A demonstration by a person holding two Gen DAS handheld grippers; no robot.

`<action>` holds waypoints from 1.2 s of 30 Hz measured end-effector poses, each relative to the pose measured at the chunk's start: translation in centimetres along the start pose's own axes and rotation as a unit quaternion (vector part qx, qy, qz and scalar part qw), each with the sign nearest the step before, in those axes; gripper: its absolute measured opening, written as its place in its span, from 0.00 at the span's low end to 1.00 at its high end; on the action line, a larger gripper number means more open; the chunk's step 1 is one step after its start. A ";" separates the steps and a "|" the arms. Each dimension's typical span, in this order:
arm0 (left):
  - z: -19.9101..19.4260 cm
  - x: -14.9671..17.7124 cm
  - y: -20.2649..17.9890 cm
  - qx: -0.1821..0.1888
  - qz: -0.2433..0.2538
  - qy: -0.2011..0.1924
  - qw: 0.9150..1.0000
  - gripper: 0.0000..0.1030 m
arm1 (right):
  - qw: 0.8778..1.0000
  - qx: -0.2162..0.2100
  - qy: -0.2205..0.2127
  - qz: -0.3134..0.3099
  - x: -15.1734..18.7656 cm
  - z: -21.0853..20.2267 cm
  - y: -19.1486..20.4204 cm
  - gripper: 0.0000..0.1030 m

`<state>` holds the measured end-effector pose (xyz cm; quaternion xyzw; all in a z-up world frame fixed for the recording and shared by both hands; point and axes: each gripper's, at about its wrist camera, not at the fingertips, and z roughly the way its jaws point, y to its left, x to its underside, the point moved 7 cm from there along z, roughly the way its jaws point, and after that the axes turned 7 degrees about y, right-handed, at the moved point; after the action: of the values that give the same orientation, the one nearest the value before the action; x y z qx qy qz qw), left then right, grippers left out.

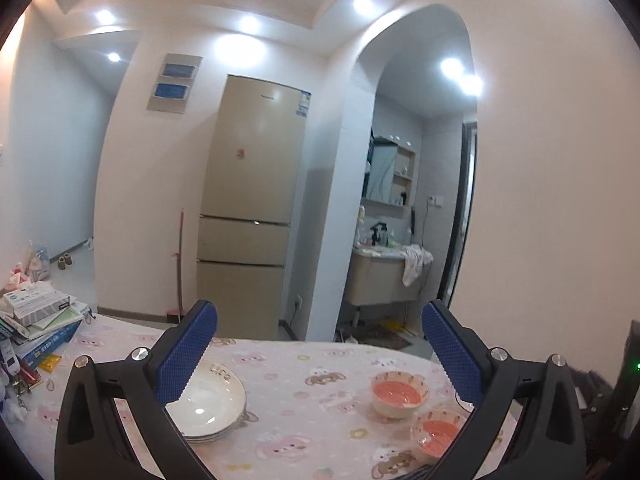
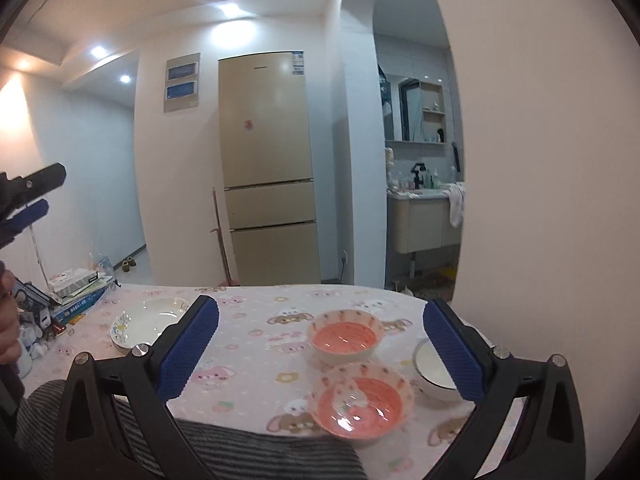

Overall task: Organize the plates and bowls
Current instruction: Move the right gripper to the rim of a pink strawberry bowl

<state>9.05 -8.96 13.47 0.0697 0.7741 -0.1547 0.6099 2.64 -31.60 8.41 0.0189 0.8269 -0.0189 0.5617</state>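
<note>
Both wrist views look level across the table toward the fridge, sharing it.

A tall beige fridge stands against the far white wall. Right of it, an arched doorway opens onto a washbasin cabinet. Recessed ceiling lights glow.
</note>
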 end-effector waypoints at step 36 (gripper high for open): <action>19.6 13.4 -11.5 0.119 0.083 0.306 0.941 0.98 | 0.969 -0.044 0.203 0.132 7.1 8.5 -9.3 0.63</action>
<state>20.45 -27.23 -1.80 0.2494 0.8909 -0.1659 0.3413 7.42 -41.28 -1.21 0.1067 0.9138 0.0960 0.3801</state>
